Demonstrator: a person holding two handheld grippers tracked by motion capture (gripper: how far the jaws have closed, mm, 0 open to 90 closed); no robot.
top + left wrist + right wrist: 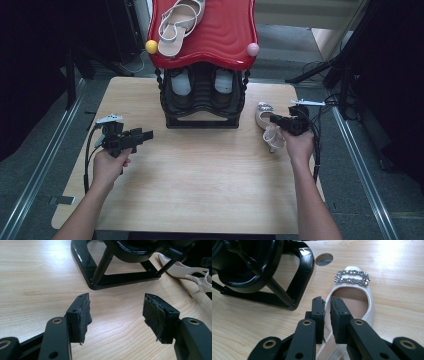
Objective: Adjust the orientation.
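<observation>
A cream high-heeled sandal [262, 115] with a rhinestone buckle [352, 278] lies on the wooden table [200, 180], right of a black shoe rack [202, 107]. My right gripper [273, 119] sits over it. Its jaws [327, 302] stand a narrow gap apart with the sandal's thin side rim between them, and the pads do not press on it. My left gripper [149, 134] hovers over the table left of the rack. Nothing lies between its wide-open jaws [116, 312], which point toward the rack's base [82, 262] and the far sandal [185, 271].
The rack has a red wavy top [225, 35] that carries a matching sandal [177, 25], with a yellow ball [151, 46] and a pink ball [253, 49] at its front corners. White shoes [181, 82] stand on its lower shelf. A grey round disc [324, 259] is set in the table.
</observation>
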